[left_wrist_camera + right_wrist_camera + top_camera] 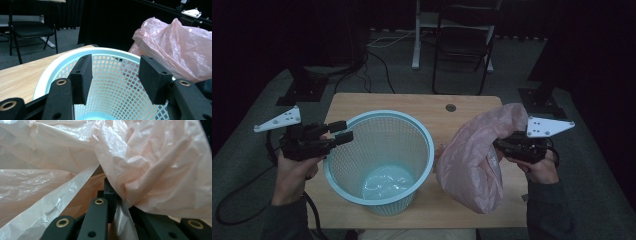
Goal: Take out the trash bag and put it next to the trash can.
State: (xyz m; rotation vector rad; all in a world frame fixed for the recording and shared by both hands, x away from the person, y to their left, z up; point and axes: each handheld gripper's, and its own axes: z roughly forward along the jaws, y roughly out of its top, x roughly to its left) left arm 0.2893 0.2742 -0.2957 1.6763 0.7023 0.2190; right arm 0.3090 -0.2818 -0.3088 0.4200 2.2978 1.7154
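Observation:
A light blue mesh basket stands upright in the middle of the wooden table. My left gripper hovers at its left rim, open, with nothing between its fingers; in the left gripper view its jaws look over the rim into the basket. A crumpled pink plastic bag rises from the table to the right of the basket, close to its rim. My right gripper is shut on the bag's film at its right side. In the right gripper view the bag drapes over the closed gripper.
A round cable hole sits near the table's far edge. Behind the table stand a black folding chair and a white post. Cables lie on the grey floor, with dark stand feet at both sides.

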